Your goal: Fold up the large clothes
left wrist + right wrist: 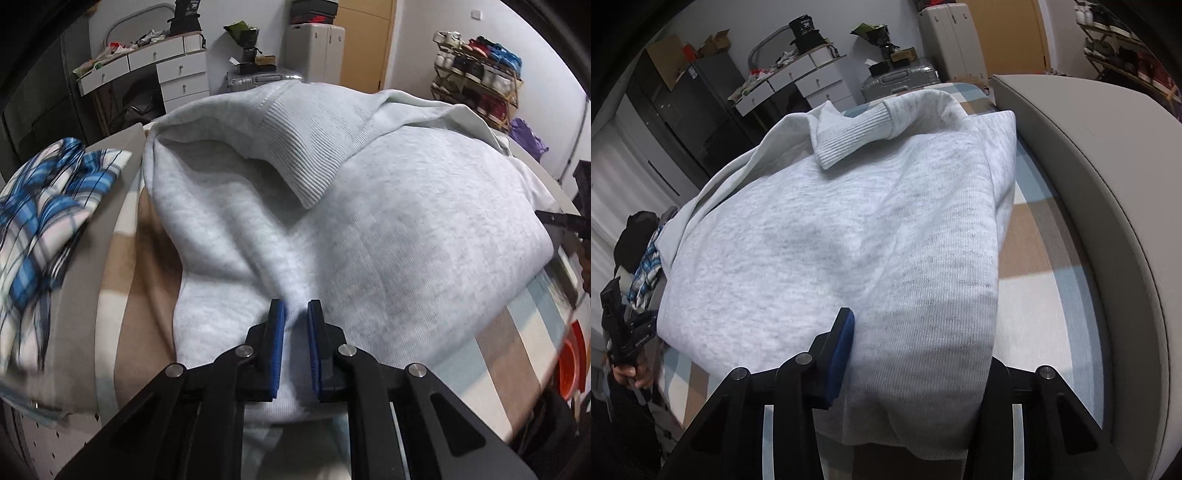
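Soft, even indoor light, fairly bright on the grey sweatshirt (pixel 388 229), with only faint shadows in its folds. No glare. Both views bulge strongly, with black corners and bent walls at the edges. The plaid cloth (pixel 44 221) at near left is motion-blurred, as is the striped bed cover (pixel 1045 295) at near right.

White drawers (pixel 177 70), shoe rack (pixel 476 81), wood door (pixel 365 40)

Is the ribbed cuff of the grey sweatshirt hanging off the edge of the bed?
No: in the left wrist view the ribbed cuff lies folded across the top of the grey sweatshirt.
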`<state>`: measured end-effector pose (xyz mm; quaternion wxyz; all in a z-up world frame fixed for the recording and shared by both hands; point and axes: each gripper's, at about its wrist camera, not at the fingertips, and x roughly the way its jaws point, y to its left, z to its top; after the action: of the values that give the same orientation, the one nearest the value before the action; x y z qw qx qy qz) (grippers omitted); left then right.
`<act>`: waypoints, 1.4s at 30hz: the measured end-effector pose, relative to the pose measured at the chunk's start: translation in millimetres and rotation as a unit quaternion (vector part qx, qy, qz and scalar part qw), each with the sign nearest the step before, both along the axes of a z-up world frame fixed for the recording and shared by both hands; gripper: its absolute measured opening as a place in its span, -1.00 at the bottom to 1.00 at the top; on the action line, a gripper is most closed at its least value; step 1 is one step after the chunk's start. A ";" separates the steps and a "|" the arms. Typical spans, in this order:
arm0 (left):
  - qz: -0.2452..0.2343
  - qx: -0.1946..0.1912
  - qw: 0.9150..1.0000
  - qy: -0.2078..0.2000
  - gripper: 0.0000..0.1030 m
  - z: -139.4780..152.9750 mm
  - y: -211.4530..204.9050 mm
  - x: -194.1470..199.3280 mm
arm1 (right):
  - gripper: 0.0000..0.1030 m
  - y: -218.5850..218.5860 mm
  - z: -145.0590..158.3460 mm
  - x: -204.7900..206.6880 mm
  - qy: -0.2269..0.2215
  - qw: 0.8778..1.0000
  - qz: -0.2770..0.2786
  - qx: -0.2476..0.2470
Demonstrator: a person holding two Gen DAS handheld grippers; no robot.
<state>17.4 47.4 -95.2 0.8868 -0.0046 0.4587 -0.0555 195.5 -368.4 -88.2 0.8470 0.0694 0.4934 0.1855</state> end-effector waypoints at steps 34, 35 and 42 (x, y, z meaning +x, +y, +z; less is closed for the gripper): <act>0.083 -0.271 0.959 0.000 -0.89 8.5 49.1 97.8 | 0.14 23.4 26.2 75.8 0.025 0.986 -0.064 0.154; 0.078 -0.263 0.962 -0.014 -0.91 16.3 47.5 98.7 | -0.03 24.0 20.0 89.7 0.043 0.982 -0.074 0.171; 0.068 -0.263 0.957 -0.098 -0.91 61.3 64.8 129.4 | -0.78 0.3 47.1 131.4 -0.021 0.951 -0.119 0.283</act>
<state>146.8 112.2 -34.0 0.8966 -0.2632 0.3372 -0.1142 326.9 -368.0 -41.1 0.8186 0.3606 0.3910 0.2165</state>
